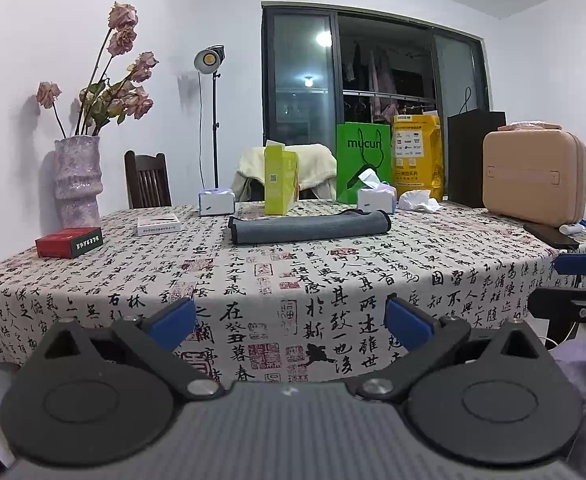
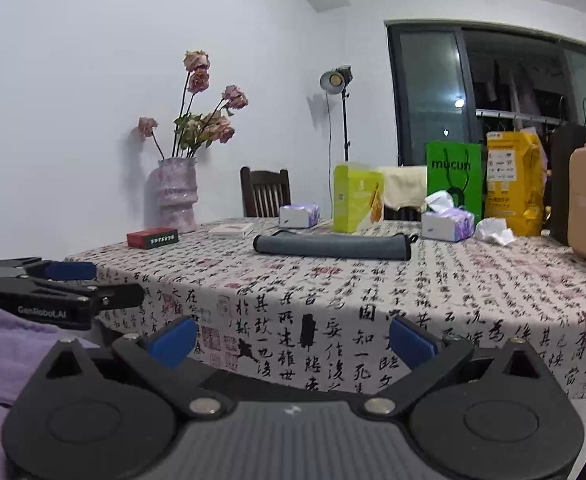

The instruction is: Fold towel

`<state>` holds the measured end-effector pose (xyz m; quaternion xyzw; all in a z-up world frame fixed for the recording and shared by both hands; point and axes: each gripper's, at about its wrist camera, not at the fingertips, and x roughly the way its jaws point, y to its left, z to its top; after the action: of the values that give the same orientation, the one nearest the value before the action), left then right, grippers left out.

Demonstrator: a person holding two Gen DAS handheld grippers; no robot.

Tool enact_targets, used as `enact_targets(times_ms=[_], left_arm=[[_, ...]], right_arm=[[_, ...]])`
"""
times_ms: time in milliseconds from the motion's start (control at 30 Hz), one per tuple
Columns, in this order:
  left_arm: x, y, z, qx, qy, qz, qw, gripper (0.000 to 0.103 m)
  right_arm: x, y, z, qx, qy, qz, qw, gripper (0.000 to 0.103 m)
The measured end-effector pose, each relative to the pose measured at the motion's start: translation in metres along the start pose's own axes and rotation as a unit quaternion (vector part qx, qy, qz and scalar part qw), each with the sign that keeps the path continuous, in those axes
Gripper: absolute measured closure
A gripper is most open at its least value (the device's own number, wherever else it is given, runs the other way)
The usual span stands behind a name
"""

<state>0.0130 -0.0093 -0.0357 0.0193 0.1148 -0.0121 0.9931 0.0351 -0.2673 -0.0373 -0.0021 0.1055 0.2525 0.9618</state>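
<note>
A grey towel (image 1: 309, 228) lies flat near the far side of the table, on the calligraphy-print tablecloth (image 1: 293, 272); it also shows in the right wrist view (image 2: 333, 246). My left gripper (image 1: 289, 320) is open and empty, held off the table's near edge, well short of the towel. My right gripper (image 2: 293, 340) is open and empty too, at the near edge. In the right wrist view the left gripper (image 2: 73, 276) shows at the left; in the left wrist view the right gripper (image 1: 581, 264) shows at the right.
Behind the towel stand a yellow-green box (image 1: 279, 178), two tissue packs (image 1: 216, 203), a green bag (image 1: 363, 162) and a yellow bag (image 1: 415, 156). A vase of dried roses (image 1: 77, 180), a red box (image 1: 69, 242) and a white box (image 1: 159, 225) sit left. A beige case (image 1: 533, 178) sits right.
</note>
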Motion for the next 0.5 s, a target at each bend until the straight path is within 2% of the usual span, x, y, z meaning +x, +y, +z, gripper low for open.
enact_targets(times_ms=[200, 500], left_arm=[[0.0012, 0.0023, 0.0007, -0.003, -0.006, -0.001, 1.0, 0.0], [0.0003, 0.0015, -0.0004, -0.002, -0.007, -0.002, 1.0, 0.0]], right_arm=[[-0.0001, 0.0019, 0.0016, -0.013, -0.021, -0.01, 1.0, 0.0], [0.002, 0.001, 0.0022, -0.011, -0.023, -0.014, 1.0, 0.0]])
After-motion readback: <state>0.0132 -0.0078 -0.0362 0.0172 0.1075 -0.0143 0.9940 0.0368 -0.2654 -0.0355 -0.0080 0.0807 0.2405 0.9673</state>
